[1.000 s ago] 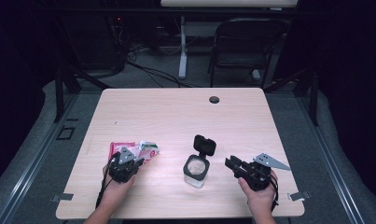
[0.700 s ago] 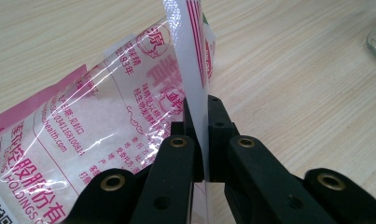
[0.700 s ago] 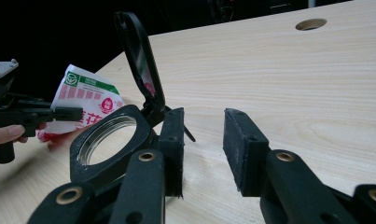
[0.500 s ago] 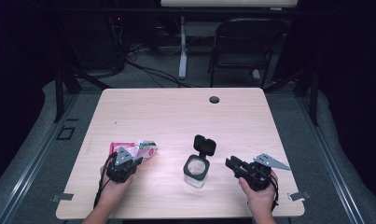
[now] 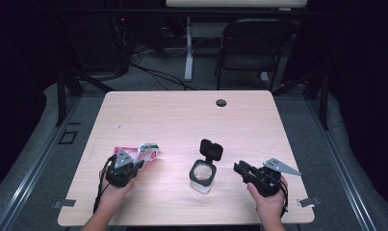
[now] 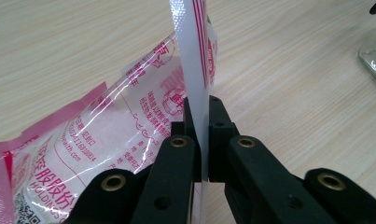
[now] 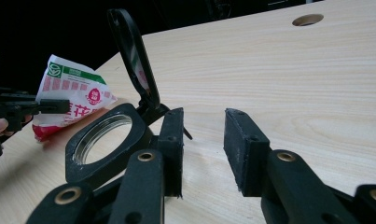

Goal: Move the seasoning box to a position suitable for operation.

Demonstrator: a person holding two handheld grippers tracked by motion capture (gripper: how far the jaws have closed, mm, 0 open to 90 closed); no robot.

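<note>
Two grippers rest low over the surface [image 5: 182, 120]. My left gripper [image 6: 202, 140] has its jaws clamped on the sealed edge of a pink-printed plastic packet [image 6: 106, 140], which lies at the near left of the surface. My right gripper [image 7: 202, 149] holds its jaws apart with nothing between them, just beside a glass jar [image 5: 202, 175] whose black lid [image 5: 211, 149] stands flipped up.

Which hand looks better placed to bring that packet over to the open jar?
Left, probably. The left gripper is already shut on the packet edge, beside the jar with its lid flipped up. The right gripper stands open and empty at the jar's other side.
</note>
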